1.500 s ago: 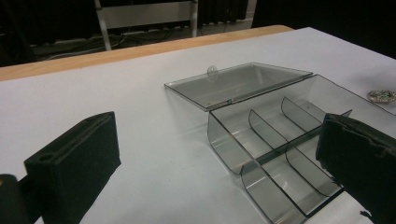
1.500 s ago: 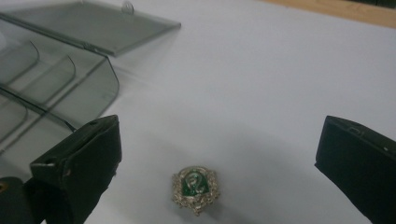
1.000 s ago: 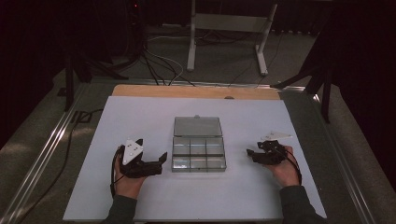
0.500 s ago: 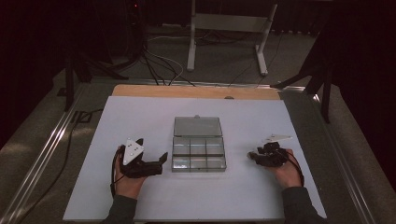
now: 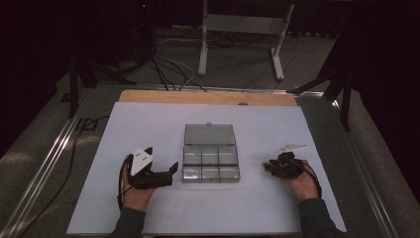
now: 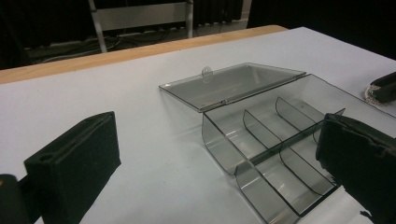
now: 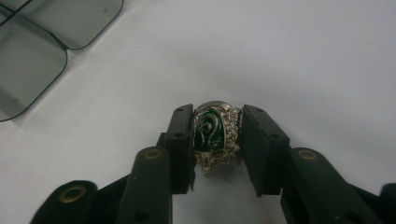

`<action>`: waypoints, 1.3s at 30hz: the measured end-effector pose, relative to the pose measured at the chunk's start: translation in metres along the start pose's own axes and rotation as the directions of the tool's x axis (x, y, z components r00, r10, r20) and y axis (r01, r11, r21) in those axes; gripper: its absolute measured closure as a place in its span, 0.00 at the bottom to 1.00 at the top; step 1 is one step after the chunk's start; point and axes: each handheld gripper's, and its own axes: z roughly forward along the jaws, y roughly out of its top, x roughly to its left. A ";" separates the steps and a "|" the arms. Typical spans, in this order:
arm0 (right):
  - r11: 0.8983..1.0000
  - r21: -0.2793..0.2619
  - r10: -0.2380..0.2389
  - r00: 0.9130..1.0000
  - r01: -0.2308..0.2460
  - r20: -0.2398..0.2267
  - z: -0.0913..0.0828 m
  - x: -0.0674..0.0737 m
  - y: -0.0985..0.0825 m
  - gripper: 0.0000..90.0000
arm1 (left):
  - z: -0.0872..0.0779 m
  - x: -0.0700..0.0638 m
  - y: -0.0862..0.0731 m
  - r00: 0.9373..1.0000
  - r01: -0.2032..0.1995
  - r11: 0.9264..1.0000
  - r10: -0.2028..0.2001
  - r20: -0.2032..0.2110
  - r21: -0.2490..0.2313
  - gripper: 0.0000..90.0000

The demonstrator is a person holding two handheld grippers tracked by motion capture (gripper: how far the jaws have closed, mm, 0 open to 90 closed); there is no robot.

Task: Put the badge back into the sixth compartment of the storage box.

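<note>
**Green brooch between closing jaws, right of the open box**

Seen in the right gripper view: right gripper (image 7: 217, 140) low over the white table (image 7: 303, 56), at centre frame, jaws narrowed around a small green brooch (image 7: 214, 133) with a silvery, stone-set rim. Left pad touching the brooch's edge, right pad just beside its other edge, a thin gap possibly left there; cannot tell whether the squeeze is firm. Jaws just been closing, with the brooch between them. Brooch lying on the table surface, face up, a pale curling figure on its green enamel.

Upper left of that same view: rounded corners of the clear compartment box (image 7: 32, 51), well apart from the brooch.

In the high view: right gripper (image 5: 275, 166) at lower right of the white table (image 5: 148, 124), right of the compartment box (image 5: 211, 158), held in a hand (image 5: 303, 184) entering from the bottom edge. Box at centre, lid laid back flat toward the far side, six compartments visible.

Left gripper (image 5: 168, 173) at lower left of centre, just beside the box's left wall, jaws spread wide. In the left gripper view (image 6: 219, 154), one jaw at lower left over bare table, the other at lower right in front of the box's near corner; nothing between them gripped.
</note>
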 end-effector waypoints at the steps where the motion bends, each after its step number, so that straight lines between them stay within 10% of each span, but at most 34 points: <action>1: 1.000 0.000 0.000 1.000 0.000 0.000 0.000 0.000 0.000 0.73 | 0.000 0.000 0.000 1.000 -0.001 1.000 0.001 0.000 0.001 0.01; 15: 0.998 -0.050 -0.033 0.999 0.033 0.002 -0.009 0.008 0.000 0.89 | 0.000 -0.002 0.000 1.000 -0.010 1.000 0.010 -0.002 0.000 0.01; 39: 0.991 0.013 -0.131 0.991 0.131 0.032 -0.015 0.023 0.004 0.97 | 0.001 -0.003 -0.001 1.000 -0.012 1.000 0.012 0.000 0.006 0.01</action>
